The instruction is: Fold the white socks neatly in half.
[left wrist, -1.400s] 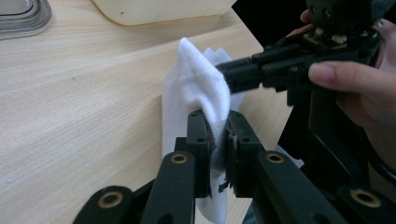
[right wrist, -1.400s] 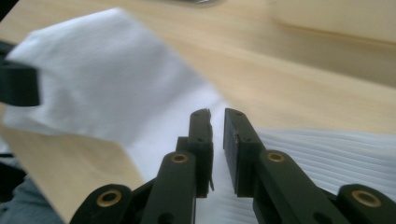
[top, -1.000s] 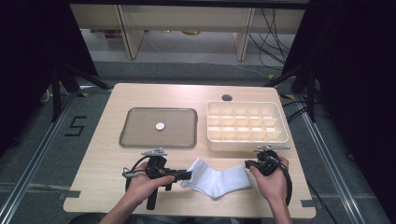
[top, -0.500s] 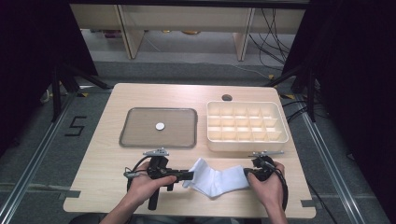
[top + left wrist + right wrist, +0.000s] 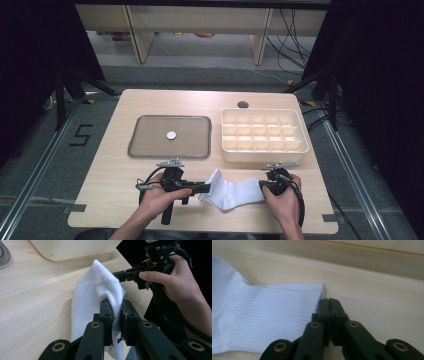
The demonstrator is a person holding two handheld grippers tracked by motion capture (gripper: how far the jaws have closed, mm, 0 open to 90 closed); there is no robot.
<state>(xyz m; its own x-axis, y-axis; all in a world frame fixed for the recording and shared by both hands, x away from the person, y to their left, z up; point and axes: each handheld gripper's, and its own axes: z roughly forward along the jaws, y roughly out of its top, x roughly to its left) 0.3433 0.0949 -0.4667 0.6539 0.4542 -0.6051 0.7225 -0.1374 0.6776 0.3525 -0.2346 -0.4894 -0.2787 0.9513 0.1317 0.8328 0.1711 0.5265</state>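
Note:
A white sock [image 5: 235,195] lies on the wooden table [image 5: 115,200] near its front edge, between the two hands. My left gripper [image 5: 206,189] is shut on the sock's left end. In the left gripper view the jaws [image 5: 116,305] pinch a fold of the sock [image 5: 95,282] and hold it up off the table. My right gripper [image 5: 262,186] rests at the sock's right end. In the right gripper view its jaws [image 5: 329,301] are pressed together just beside the ribbed cuff [image 5: 262,315], and no cloth shows between them.
A cream box [image 5: 225,150] with several compartments stands behind the right hand. A grey tray [image 5: 135,145] holding a small white disc [image 5: 171,135] sits behind the left hand. A round hole [image 5: 243,104] marks the table's back. The table's front edge is close under both forearms.
The right hand has edged left and nearer, up to the sock's cuff. The left hand and the pinched sock end have stayed put.

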